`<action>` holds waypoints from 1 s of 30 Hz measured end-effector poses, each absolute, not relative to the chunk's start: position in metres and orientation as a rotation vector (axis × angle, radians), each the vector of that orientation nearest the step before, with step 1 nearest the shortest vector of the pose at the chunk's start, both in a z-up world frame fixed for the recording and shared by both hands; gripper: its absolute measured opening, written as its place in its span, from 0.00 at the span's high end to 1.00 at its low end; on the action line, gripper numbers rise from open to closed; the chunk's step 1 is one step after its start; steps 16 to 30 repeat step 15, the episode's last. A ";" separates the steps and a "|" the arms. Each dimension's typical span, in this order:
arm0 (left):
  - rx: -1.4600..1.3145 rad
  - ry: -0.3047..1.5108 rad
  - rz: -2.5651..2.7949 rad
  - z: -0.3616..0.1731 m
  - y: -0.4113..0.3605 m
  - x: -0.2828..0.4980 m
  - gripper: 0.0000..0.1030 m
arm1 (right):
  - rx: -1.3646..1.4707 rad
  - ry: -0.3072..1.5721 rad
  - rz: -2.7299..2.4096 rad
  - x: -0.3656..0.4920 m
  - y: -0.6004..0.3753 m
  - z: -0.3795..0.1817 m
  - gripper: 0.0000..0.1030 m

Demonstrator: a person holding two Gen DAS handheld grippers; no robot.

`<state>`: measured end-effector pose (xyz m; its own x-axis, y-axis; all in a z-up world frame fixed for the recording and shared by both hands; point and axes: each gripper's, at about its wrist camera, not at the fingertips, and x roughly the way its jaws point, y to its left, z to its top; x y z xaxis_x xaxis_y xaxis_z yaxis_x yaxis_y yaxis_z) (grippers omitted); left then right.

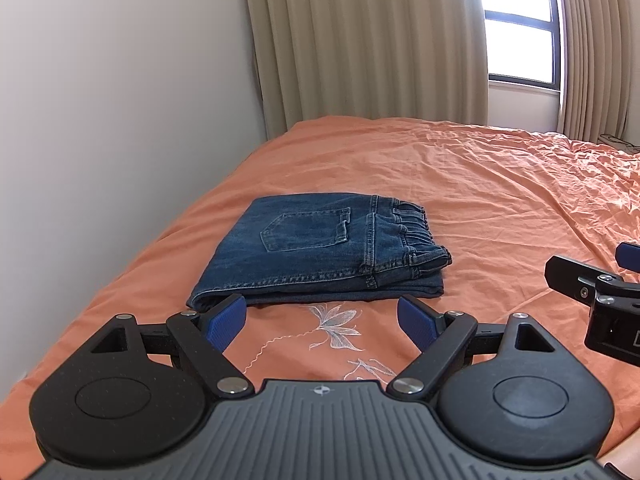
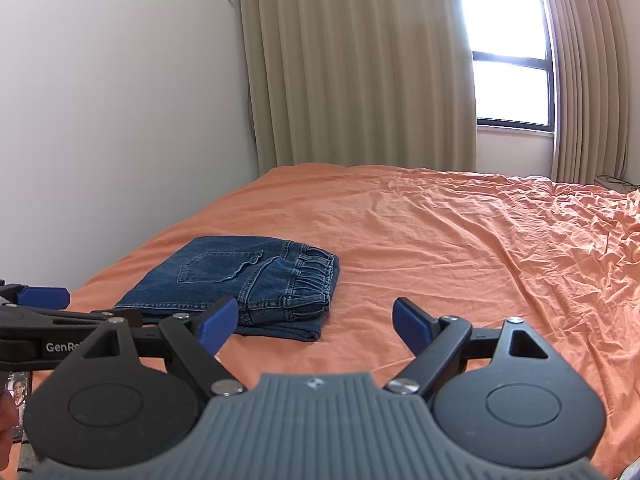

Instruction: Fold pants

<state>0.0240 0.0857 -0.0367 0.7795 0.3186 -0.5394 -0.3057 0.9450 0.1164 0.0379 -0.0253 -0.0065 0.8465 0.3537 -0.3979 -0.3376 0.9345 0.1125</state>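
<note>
A bed [image 1: 460, 184] is being covered by a wrinkled orange sheet [image 2: 460, 240] embroidered with a pale flower [image 1: 336, 328]. A plain white wall [image 1: 120, 100] is being lit softly. Bright daylight is being let in through a dark-framed window [image 2: 512, 92] flanked by beige curtains [image 1: 360, 40].

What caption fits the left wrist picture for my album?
Open left tongs hover before folded jeans on an orange bedsheet.
</note>
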 end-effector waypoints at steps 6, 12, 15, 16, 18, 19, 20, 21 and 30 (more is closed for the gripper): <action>0.024 0.577 0.338 -0.034 0.085 0.022 0.03 | 0.038 0.432 0.365 0.038 -0.025 -0.006 0.21; 0.025 0.575 0.340 -0.033 0.085 0.021 0.03 | 0.042 0.437 0.368 0.037 -0.026 -0.006 0.21; 0.024 0.573 0.347 -0.032 0.086 0.020 0.03 | 0.043 0.439 0.368 0.037 -0.027 -0.006 0.21; 0.024 0.573 0.347 -0.032 0.086 0.020 0.03 | 0.043 0.439 0.368 0.037 -0.027 -0.006 0.21; 0.024 0.573 0.347 -0.032 0.086 0.020 0.03 | 0.043 0.439 0.368 0.037 -0.027 -0.006 0.21; 0.024 0.573 0.347 -0.032 0.086 0.020 0.03 | 0.043 0.439 0.368 0.037 -0.027 -0.006 0.21; 0.024 0.573 0.347 -0.032 0.086 0.020 0.03 | 0.043 0.439 0.368 0.037 -0.027 -0.006 0.21; 0.024 0.573 0.347 -0.032 0.086 0.020 0.03 | 0.043 0.439 0.368 0.037 -0.027 -0.006 0.21; 0.024 0.573 0.347 -0.032 0.086 0.020 0.03 | 0.043 0.439 0.368 0.037 -0.027 -0.006 0.21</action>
